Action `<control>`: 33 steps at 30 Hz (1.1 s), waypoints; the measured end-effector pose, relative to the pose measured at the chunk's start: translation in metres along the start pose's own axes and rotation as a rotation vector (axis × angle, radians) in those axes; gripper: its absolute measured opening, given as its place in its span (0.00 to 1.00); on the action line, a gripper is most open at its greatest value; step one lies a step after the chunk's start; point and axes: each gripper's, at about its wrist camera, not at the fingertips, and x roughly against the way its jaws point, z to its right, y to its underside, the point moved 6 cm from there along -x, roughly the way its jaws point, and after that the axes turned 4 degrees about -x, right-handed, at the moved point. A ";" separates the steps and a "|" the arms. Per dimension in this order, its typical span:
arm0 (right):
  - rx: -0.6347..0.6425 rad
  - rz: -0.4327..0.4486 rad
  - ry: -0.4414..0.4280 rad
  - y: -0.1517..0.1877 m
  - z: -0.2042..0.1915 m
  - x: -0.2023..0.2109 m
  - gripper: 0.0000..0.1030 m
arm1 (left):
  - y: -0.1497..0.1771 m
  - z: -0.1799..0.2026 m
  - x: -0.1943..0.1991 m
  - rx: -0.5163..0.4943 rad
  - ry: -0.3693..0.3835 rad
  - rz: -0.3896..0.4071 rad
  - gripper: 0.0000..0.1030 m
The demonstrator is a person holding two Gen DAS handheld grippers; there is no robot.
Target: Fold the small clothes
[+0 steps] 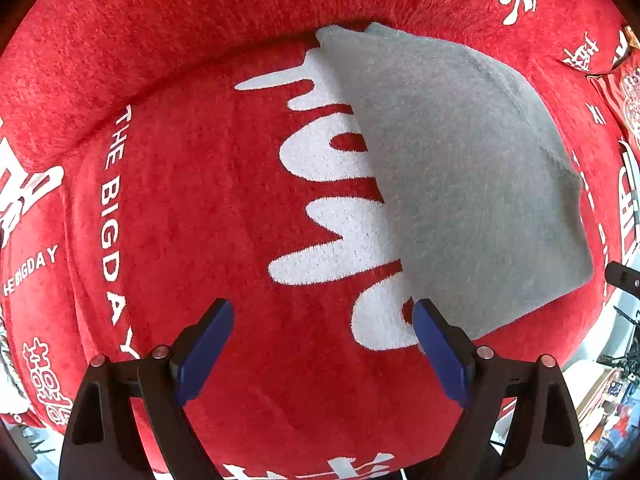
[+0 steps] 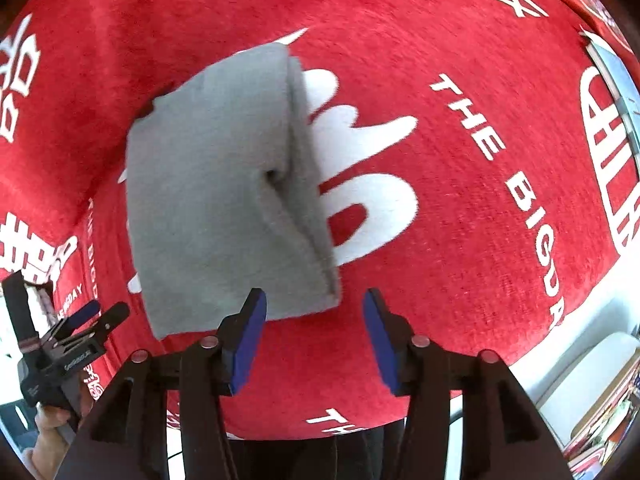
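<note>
In the left wrist view the left gripper (image 1: 323,346) stands at the bottom of the frame with its blue pads (image 1: 206,346) spread wide and nothing between them, only the red blanket (image 1: 192,208) with its white lettering below. The right-hand pad overlaps the lower left edge of the grey cloth (image 1: 472,184) in the picture; whether it touches cannot be told.

In the right wrist view the right gripper (image 2: 315,342) at the bottom centre has its jaws partly apart and empty; the left pad sits in front of the cloth's lower edge. The cloth (image 2: 208,200) lies folded on the blanket in the left middle of the frame, a thick grey rectangle with its stacked layers showing along the right side and a small pucker midway down. The left gripper (image 2: 86,316) shows at lower left, held in a hand (image 2: 50,436).
</note>
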 end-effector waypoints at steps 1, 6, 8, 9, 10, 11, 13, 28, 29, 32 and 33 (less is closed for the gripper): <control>0.005 -0.003 -0.003 0.010 -0.005 0.000 0.56 | 0.001 0.000 -0.001 0.001 -0.005 -0.007 0.89; 0.005 -0.038 -0.023 0.018 -0.013 -0.013 0.63 | 0.001 -0.005 -0.001 0.054 0.007 0.021 0.89; 0.016 -0.044 -0.040 0.016 -0.015 -0.013 0.64 | -0.003 -0.008 0.002 0.071 -0.003 0.043 1.00; 0.026 -0.045 -0.053 0.012 -0.017 -0.014 0.72 | -0.007 -0.008 0.004 0.073 -0.013 0.049 1.00; 0.036 -0.042 -0.067 0.007 -0.019 -0.015 0.79 | -0.012 -0.009 0.006 0.075 -0.022 0.053 1.00; 0.046 -0.038 -0.085 0.002 -0.020 -0.014 0.80 | -0.016 -0.009 0.008 0.076 -0.025 0.057 1.00; 0.060 -0.038 -0.107 -0.012 -0.021 -0.014 0.80 | -0.029 -0.008 0.009 0.090 -0.011 0.055 1.00; 0.017 -0.200 -0.333 -0.111 -0.012 -0.061 0.80 | -0.103 0.014 -0.042 0.189 0.180 -0.018 1.00; 0.008 -0.212 -0.354 -0.114 -0.011 -0.067 0.80 | -0.105 0.014 -0.046 0.199 0.198 -0.022 1.00; -0.022 -0.247 -0.438 -0.119 -0.012 -0.079 0.80 | -0.111 0.017 -0.059 0.227 0.261 -0.030 1.00; -0.027 -0.260 -0.467 -0.120 -0.013 -0.082 0.80 | -0.113 0.018 -0.061 0.231 0.277 -0.031 1.00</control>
